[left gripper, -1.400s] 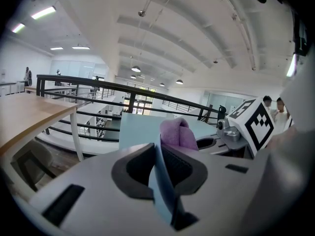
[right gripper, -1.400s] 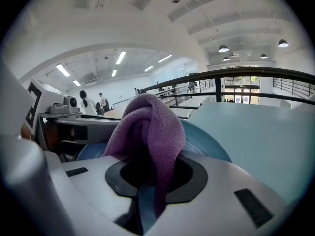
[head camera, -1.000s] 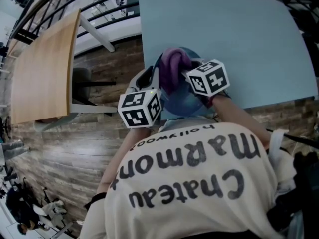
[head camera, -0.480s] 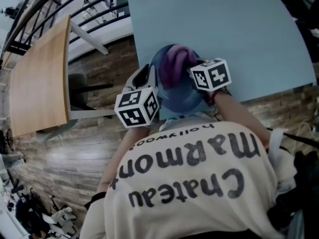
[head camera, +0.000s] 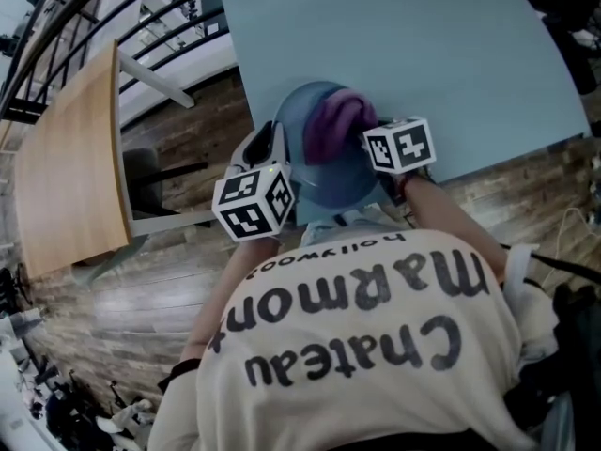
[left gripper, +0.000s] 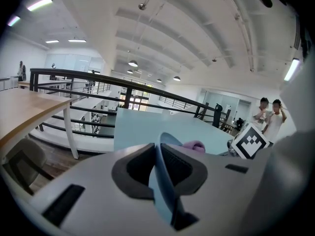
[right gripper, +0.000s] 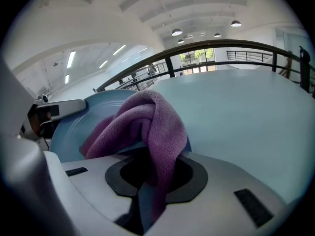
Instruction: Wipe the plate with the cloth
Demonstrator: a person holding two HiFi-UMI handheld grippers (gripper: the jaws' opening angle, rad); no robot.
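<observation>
A blue plate point(head camera: 315, 172) is held tilted over the near edge of the light blue table point(head camera: 423, 45). My left gripper point(head camera: 270, 148) is shut on the plate's left rim; in the left gripper view the plate's thin edge point(left gripper: 166, 193) runs between the pads of this gripper point(left gripper: 158, 156). A purple cloth point(head camera: 336, 125) lies bunched on the plate's upper right part. My right gripper point(head camera: 380, 141) is shut on it. In the right gripper view the cloth point(right gripper: 147, 124) hangs down into the jaws of that gripper point(right gripper: 155, 181), against the plate point(right gripper: 74, 132).
A wooden table point(head camera: 66, 158) and a grey chair point(head camera: 141, 172) stand on the wood floor to the left. A black railing point(left gripper: 98, 77) runs beyond the blue table. Two people point(left gripper: 269, 117) stand far off to the right.
The right gripper has carried the cloth across the plate towards its right side, baring more of the left part. The left gripper keeps its hold on the rim.
</observation>
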